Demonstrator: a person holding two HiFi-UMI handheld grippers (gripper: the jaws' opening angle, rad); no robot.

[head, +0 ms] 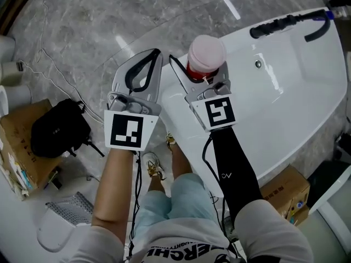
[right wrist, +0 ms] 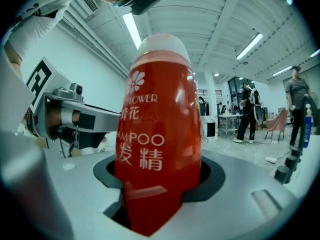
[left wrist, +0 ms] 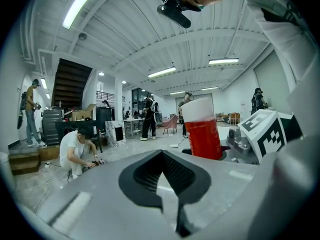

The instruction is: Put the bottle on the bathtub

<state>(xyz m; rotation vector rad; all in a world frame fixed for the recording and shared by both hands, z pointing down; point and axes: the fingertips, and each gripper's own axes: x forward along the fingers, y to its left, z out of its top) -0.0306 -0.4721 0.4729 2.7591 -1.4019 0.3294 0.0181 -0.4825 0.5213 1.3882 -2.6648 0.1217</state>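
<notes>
— Red plastic shampoo bottle w/ white cap — where's it at?
— In the right gripper. It's upright, cap up. From the head view it sits over the near corner of the glossy white bathtub. Base is hidden, so can't tell if it touches the rim.
— Jaws on it?
— Yep. R jaws stand fairly wide apart and press on both sides of the bottle's body. It's seated in the black padded notch btwn them. White lettering faces the right gripper view.
— And the left gripper?
— Jaws together, tips meeting. The black diamond-shaped hollow btwn them is empty, so it has hold of nothing. It's just beside the R one, on its left, over the grey marble floor by the tub's edge.
— Anything else on the tub?
— Black tap fitting at the far end, well apart from the bottle.
</notes>
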